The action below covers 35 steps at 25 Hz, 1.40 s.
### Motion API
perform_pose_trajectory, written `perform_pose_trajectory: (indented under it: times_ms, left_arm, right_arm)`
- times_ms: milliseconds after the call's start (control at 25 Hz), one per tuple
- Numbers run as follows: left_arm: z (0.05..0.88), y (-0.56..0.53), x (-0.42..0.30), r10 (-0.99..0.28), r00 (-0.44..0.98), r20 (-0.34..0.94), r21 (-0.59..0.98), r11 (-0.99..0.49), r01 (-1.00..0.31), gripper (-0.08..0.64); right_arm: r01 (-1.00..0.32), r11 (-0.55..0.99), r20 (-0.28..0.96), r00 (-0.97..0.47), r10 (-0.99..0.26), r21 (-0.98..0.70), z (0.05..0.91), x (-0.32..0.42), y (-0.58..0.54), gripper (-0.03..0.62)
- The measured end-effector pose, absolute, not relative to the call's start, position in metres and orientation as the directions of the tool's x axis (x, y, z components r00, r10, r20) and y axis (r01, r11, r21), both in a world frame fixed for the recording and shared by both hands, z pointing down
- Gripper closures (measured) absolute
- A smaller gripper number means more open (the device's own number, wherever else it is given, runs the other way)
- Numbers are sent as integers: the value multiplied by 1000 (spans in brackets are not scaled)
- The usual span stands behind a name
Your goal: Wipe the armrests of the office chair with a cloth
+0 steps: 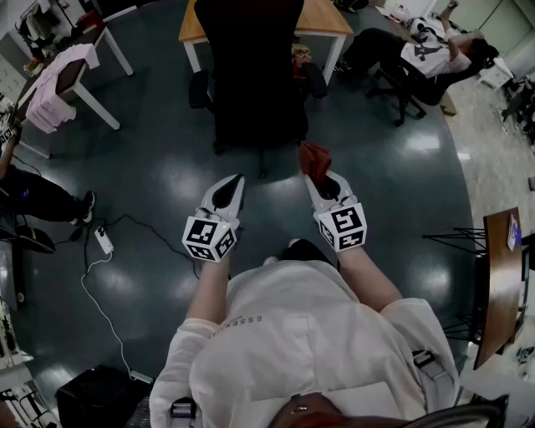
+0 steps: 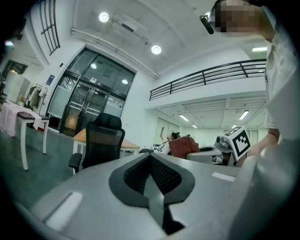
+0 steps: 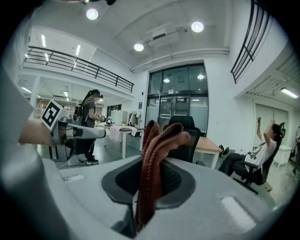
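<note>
A black office chair [image 1: 251, 71] stands ahead of me with its back toward me, its left armrest [image 1: 199, 89] and right armrest [image 1: 314, 80] showing at its sides. The chair [image 2: 99, 143] also appears far off in the left gripper view, and as the chair [image 3: 185, 136] behind the cloth in the right gripper view. My right gripper [image 1: 317, 171] is shut on a red-brown cloth [image 1: 314, 157], which sticks up between the jaws as the cloth [image 3: 154, 159]. My left gripper [image 1: 236, 182] is shut and holds nothing. Both grippers hover short of the chair.
A wooden desk [image 1: 326, 18] stands behind the chair. A seated person [image 1: 435, 52] is at the upper right, another person [image 1: 33, 196] at the left. A white table [image 1: 71, 75] with pink cloth is upper left. A power strip and cable [image 1: 104, 241] lie on the floor.
</note>
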<state>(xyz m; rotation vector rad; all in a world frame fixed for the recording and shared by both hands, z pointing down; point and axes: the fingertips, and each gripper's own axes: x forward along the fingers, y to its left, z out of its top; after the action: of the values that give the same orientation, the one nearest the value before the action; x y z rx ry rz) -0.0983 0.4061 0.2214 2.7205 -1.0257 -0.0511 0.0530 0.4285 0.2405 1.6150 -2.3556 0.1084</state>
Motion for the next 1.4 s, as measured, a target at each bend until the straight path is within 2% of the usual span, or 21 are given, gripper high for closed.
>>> perform_pose_trajectory:
  times_ms: [600, 880, 1400]
  left_arm:
    - [230, 395, -105, -667, 742, 70, 246, -709, -661, 543]
    - [244, 380, -131, -698, 708, 107, 263, -667, -698, 543]
    - [268, 275, -190, -779, 606, 159, 287, -551, -784, 543]
  right_arm:
    - [-942, 333, 273, -311, -910, 39, 247, 59, 414, 545]
    - [-942, 336, 306, -321, -896, -5, 261, 47, 390, 545]
    - [-908, 417, 339, -407, -848, -46, 285, 7, 253, 545]
